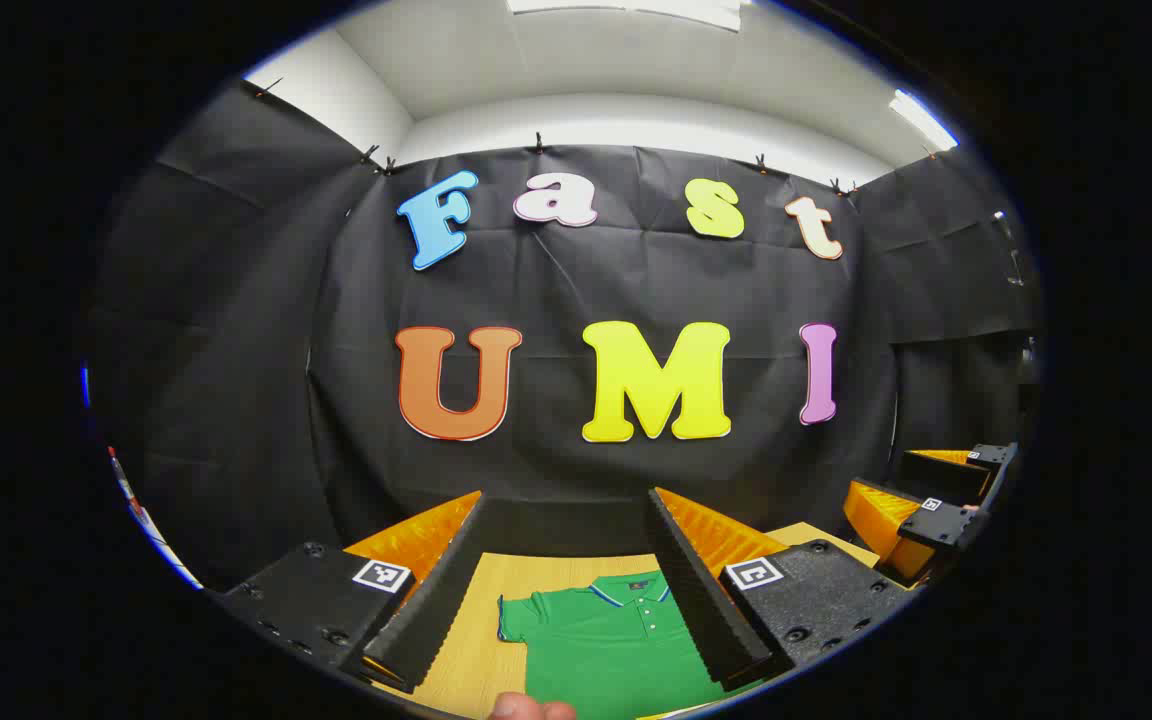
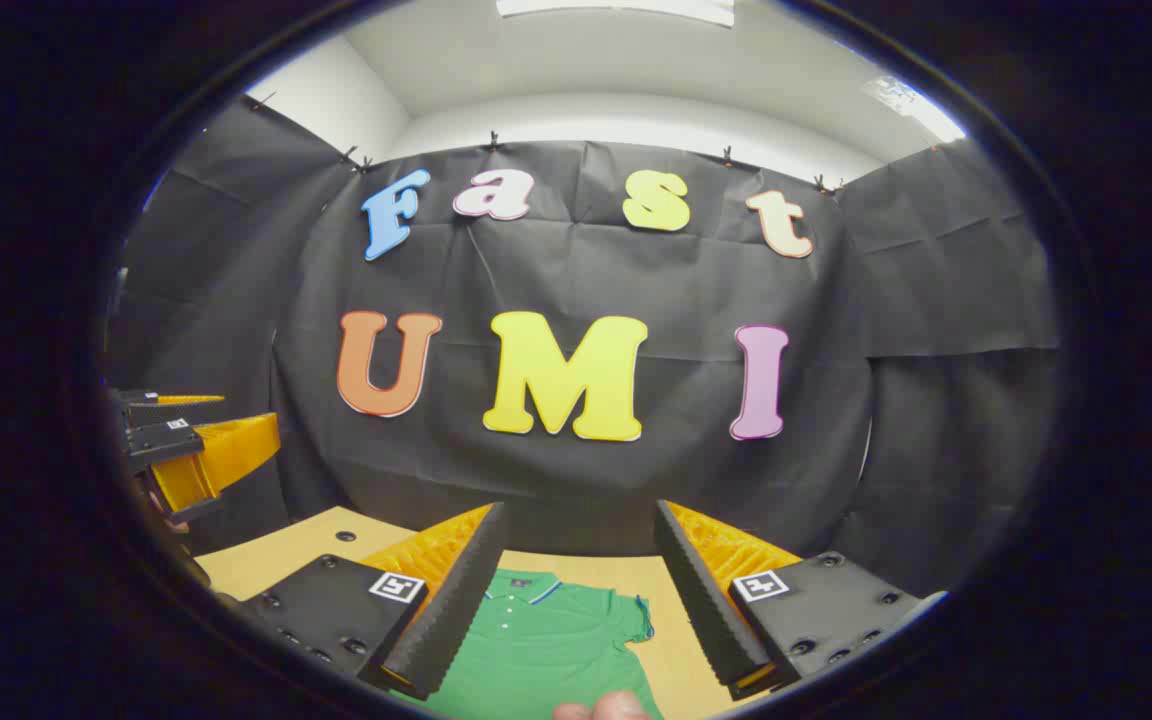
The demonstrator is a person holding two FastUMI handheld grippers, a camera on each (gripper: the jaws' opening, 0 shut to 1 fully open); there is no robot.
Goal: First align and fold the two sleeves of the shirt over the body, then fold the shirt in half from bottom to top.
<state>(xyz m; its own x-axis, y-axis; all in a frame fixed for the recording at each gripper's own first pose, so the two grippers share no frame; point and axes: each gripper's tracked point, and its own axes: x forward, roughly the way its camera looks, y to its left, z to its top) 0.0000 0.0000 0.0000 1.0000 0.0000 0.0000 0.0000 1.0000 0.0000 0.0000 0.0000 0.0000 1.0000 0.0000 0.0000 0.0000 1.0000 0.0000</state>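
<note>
Left tool: you are holding your left tool (image 1: 576, 590) up above the counter (image 1: 481, 625), its jaws standing wide apart with nothing between them, at the bottom centre of the left gripper view. It is also showing at the left edge of the right gripper view (image 2: 191, 455).

Right tool: you are holding your right tool (image 2: 581, 600) the same way, jaws spread wide and gripping nothing, at the bottom centre of the right gripper view. It is also showing at the right edge of the left gripper view (image 1: 921, 505), well apart from the left one.

Shirt: the green shirt (image 1: 616, 645) is lying flat on the counter at the bottom of both views (image 2: 546, 650), collar pointing toward the black wall, buttons showing down the front. In the left gripper view one short sleeve (image 1: 514, 618) is spreading out to the left of the body; in the right gripper view the other sleeve (image 2: 631, 615) is spreading out to the right. Both sleeves are lying unfolded.

Tools and shirt: neither tool is touching the shirt; you are seeing it through the gap between each pair of fingers.

Fingertip: a bit of your finger (image 1: 531, 708) is peeking in at the bottom edge of each view.
</note>
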